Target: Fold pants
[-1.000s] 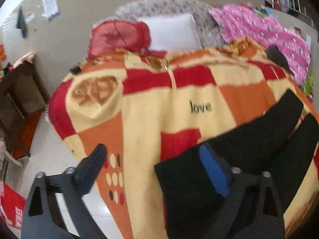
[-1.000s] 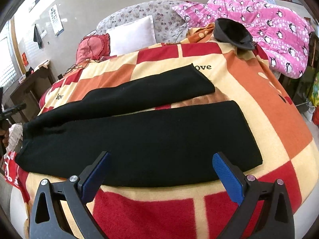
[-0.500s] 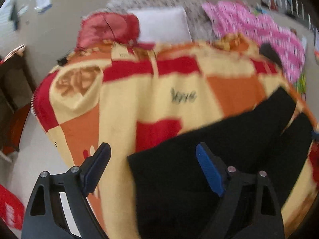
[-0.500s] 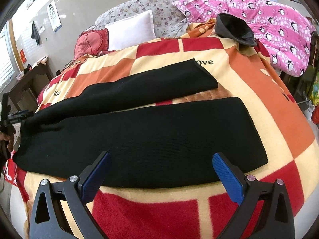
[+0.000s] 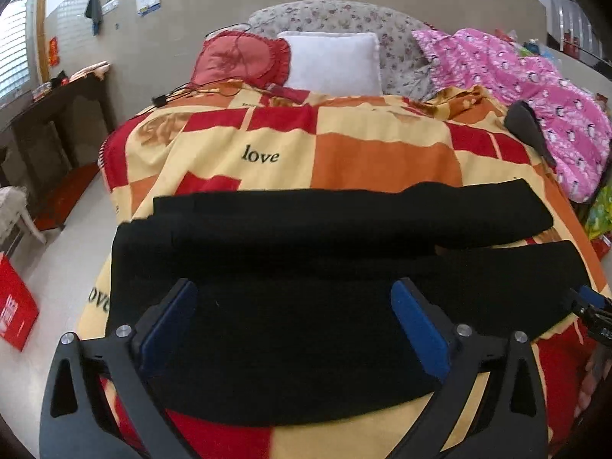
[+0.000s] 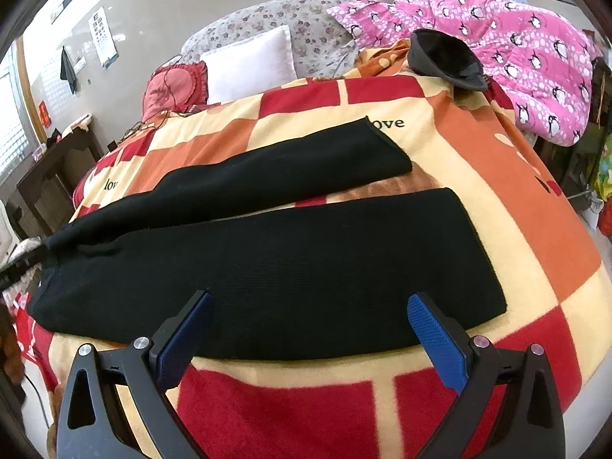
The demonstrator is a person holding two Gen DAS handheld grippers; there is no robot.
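Black pants [image 6: 267, 252] lie flat across frame centre on the blanket [image 6: 478, 160]; left gripper [image 5: 294, 321] opening wide and empty, right gripper [image 6: 306, 329] spread and empty.

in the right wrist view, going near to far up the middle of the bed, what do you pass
nearer black pant leg → farther black pant leg → red, orange and cream checked blanket → white square pillow → grey floral headboard cushion

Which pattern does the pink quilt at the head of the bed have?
The pink quilt has penguins and white dots; the right wrist view shows it best.
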